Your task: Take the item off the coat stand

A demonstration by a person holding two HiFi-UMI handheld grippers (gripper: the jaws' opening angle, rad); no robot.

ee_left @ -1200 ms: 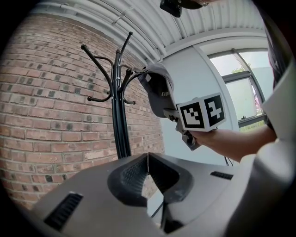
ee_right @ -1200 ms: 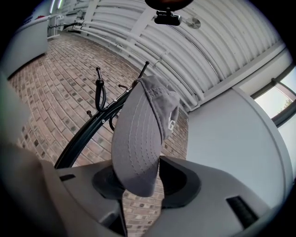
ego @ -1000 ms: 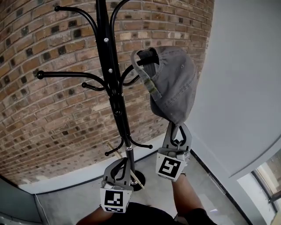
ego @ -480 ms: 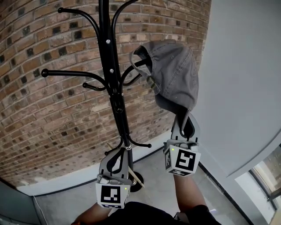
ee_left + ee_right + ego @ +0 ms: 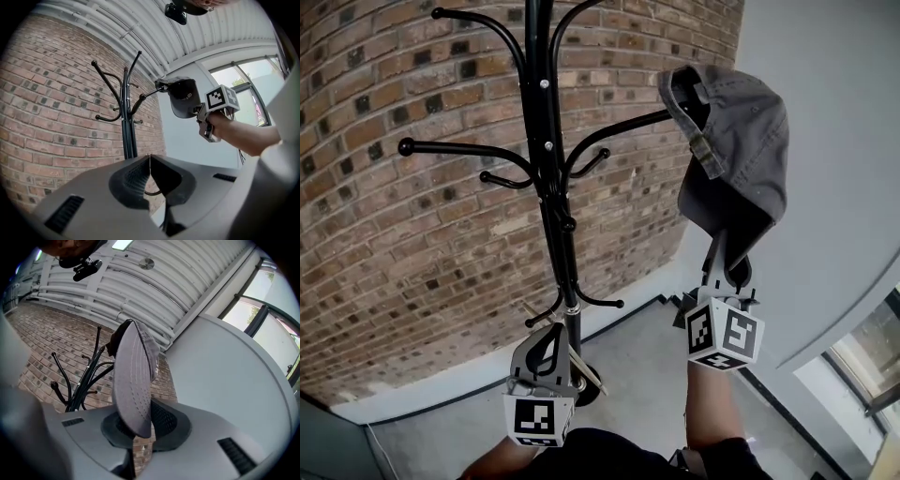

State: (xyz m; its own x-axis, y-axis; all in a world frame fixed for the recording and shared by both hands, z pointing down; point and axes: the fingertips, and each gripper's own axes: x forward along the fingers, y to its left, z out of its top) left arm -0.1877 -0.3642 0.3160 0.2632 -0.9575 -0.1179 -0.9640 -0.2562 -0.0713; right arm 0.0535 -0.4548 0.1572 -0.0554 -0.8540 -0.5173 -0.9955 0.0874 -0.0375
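Left gripper (image 5: 553, 334): lower centre, jaws together, empty, well apart from the cap.
Right gripper (image 5: 724, 246): lower right; its jaws have just been closing and pinch the brim.
Cap (image 5: 739, 141): upper right, directly above that gripper, long axis vertical.
Hook (image 5: 619, 126): its tip is at the cap's back opening; the likely way off is rightward.

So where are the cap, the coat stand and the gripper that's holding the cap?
cap (image 5: 745, 131), head view, on the grey crown.
coat stand (image 5: 549, 178), head view, on the black centre pole.
right gripper (image 5: 725, 258), head view, between its fingertips, shut on the cap's brim.
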